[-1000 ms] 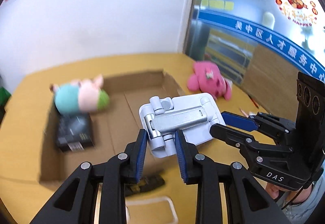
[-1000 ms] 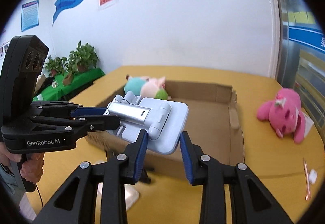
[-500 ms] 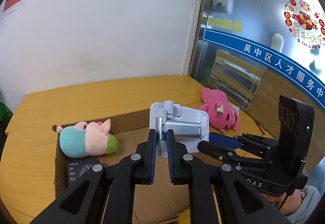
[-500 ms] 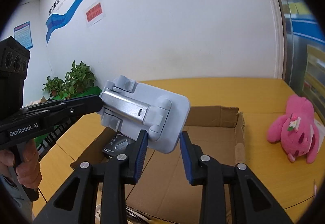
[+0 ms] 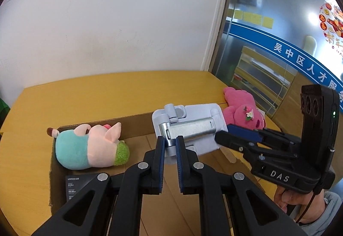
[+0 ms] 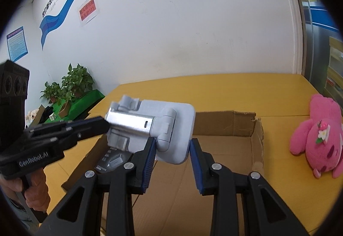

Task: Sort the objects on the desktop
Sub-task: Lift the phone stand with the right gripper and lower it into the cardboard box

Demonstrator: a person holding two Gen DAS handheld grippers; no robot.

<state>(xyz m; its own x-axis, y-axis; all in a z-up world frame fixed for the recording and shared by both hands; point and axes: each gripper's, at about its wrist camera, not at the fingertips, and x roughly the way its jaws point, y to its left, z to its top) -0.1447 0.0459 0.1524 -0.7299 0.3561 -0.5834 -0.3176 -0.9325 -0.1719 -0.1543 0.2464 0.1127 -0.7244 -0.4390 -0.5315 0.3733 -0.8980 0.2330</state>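
- desk (image 5: 120,94): yellow wood top, runs back to a white wall, carries the box and toys
- cardboard box (image 6: 227,122): open top, sits on the desk, flaps up, brown floor mostly bare
- left gripper (image 5: 170,142): black body, blue pads, jaws clenched on the metal hinge arm of the phone stand at its left end
- right gripper (image 6: 172,148): same black build, jaws grasping the flat plate edge of the phone stand, pads on either side of its lower corner; seen side-on in the left wrist view, a hand (image 5: 298,203) under its grip
- plush pig (image 5: 90,148): teal body, pink head, green end, lying on its side inside the box at the far-left corner, against the wall
- pink plush (image 6: 319,137): lies on the desk outside the box, to its right, white flower on its head
- phone stand (image 6: 158,126): pale grey plate with silver folding arm, folded flat, held in the air over the box by both grippers, tilted, not touching the box
- black packet (image 5: 76,187): flat, white print, on the box floor just in front of the plush pig
- potted plants (image 6: 68,84): on a green surface far left, well apart from the desk
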